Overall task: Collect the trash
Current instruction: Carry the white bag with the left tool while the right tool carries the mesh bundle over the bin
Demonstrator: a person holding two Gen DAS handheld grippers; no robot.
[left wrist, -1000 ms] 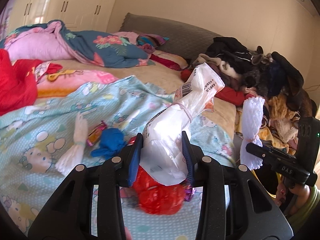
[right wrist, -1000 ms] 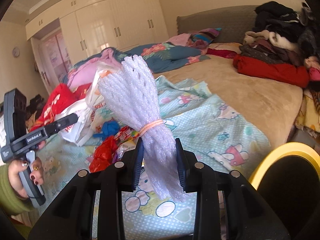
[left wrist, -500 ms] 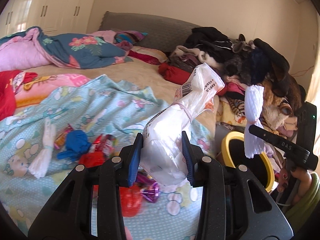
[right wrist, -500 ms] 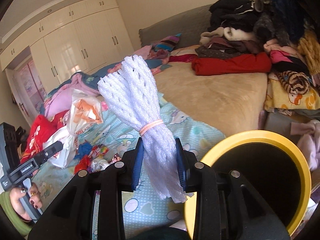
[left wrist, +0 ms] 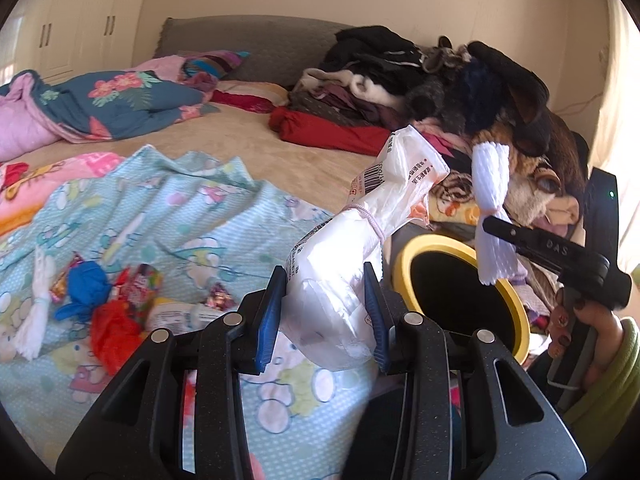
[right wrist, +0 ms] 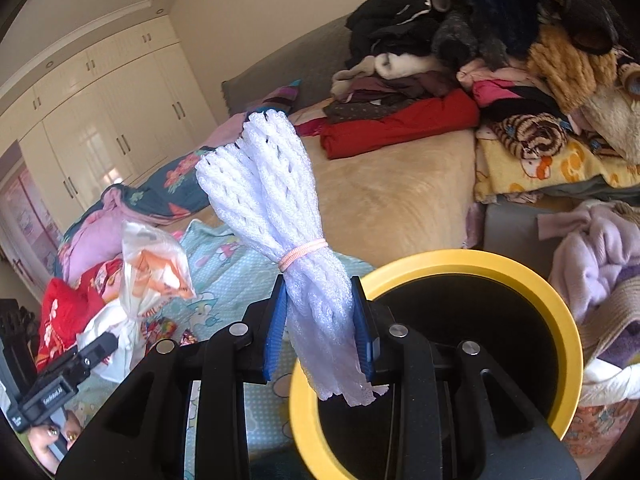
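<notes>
— Both grippers have swung from over the bed toward the yellow-rimmed bin (right wrist: pixel 560 308), which now fills the right wrist view.

— Held?

— Right gripper (right wrist: pixel 320 328) fingers pinch the white foam net bundle (right wrist: pixel 280 200) over the rim; left gripper (left wrist: pixel 324 312) fingers pinch the tied plastic bag (left wrist: pixel 360 248).

— Left?

— Neither is dropped; the wrappers (left wrist: pixel 120 304) lie on the bed (left wrist: pixel 280 144), far left.

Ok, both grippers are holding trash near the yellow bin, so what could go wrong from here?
1. The right gripper grips the foam net bundle low; its tall upper part leans outside the yellow bin's rim, so it may tip out when released.
2. The left gripper holds the white plastic bag still over the blanket, short of the bin; releasing now likely misses.
</notes>
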